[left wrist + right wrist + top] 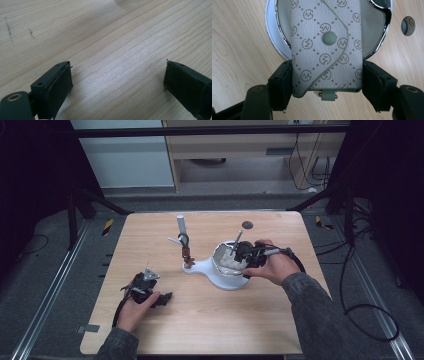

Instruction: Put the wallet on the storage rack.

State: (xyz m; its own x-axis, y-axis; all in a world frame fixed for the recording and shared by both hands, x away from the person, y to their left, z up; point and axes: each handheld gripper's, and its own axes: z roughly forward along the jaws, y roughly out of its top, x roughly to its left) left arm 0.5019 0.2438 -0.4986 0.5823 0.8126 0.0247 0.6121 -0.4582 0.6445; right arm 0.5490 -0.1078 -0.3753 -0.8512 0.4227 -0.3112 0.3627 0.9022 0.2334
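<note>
A grey fabric pouch with a monogram print and a snap button lies across a chrome-rimmed dish. My right gripper is shut on the pouch, one jaw pressed to each long side. From above, the right gripper sits over the dish, with the pale pouch beneath it. Low on the table's left, my left gripper rests in a person's hand. Its jaws stand wide open over bare wood in the left gripper view, holding nothing.
The dish belongs to a white stand with an upright post carrying a ring and hooks, at the table's centre. A dark round spot marks the wood behind the dish. Dark cables trail right of the table.
</note>
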